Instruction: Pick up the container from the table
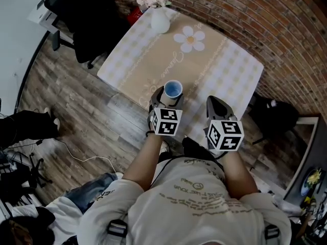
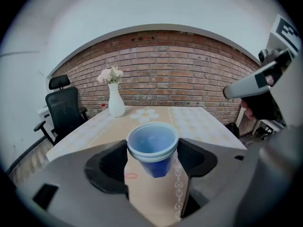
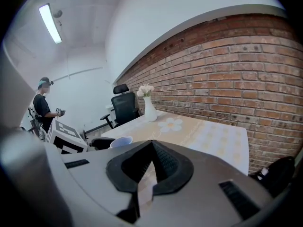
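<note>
**Mia:** Where is the container (image 1: 172,90)?

**Ben:** It is a blue cup. It sits right between the two jaws of the left gripper (image 2: 153,161), one jaw on each side. They squeeze it just under its rim.

**Mia:** Is it on the table (image 1: 225,70)?

**Ben:** I think it is a little bit up. In the left gripper view its bottom hangs free and the tablecloth shows under it. It is over the near edge of the table, close to the person.

**Mia:** Is it tipped?

**Ben:** No. It stands straight, with its open mouth up.

**Mia:** What about the right gripper (image 3: 150,148)?

**Ben:** Its jaws are pressed together with nothing in them. It waits beside the left one, over the same near edge, not touching the cup.

**Mia:** So what comes next?

**Ben:** I guess the left one just goes straight up and keeps the cup level. The vase (image 1: 160,20) is far off at the back edge, so nothing is in the way.
</note>
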{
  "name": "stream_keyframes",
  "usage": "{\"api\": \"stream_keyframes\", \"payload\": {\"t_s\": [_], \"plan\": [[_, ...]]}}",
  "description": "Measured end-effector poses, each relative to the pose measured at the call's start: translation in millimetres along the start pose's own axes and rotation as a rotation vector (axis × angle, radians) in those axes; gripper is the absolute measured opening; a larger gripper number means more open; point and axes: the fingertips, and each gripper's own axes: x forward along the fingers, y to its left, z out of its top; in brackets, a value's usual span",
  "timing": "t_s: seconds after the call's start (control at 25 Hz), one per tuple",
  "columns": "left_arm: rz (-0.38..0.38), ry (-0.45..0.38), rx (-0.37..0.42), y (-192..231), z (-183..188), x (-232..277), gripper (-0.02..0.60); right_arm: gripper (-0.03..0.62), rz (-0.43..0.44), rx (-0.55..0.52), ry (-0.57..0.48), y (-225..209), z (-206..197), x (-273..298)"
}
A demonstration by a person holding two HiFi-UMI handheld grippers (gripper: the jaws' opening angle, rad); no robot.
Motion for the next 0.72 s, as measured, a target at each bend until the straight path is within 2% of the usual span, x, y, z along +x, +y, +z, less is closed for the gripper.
{"api": "stream_keyframes", "payload": {"t_s": [0.28, 0.48, 0.72], "plan": [[-0.004, -0.032, 0.006, 6.3, 24.2, -32.4, 0.329, 0.002, 0.041, -0.007, -0.049, 24.3, 18.9, 2.0], [0.012, -0.032, 0.044, 9.5, 33.0, -68.2, 0.330, 0.002, 0.072, 0.002, -0.082, 45.3, 25.8, -2.6], [0.076, -0.082, 0.034, 37.9, 56.6, -107.2, 0.329, 0.002, 0.148, -0.025, -0.128, 78.6, 50.4, 9.4]]}}
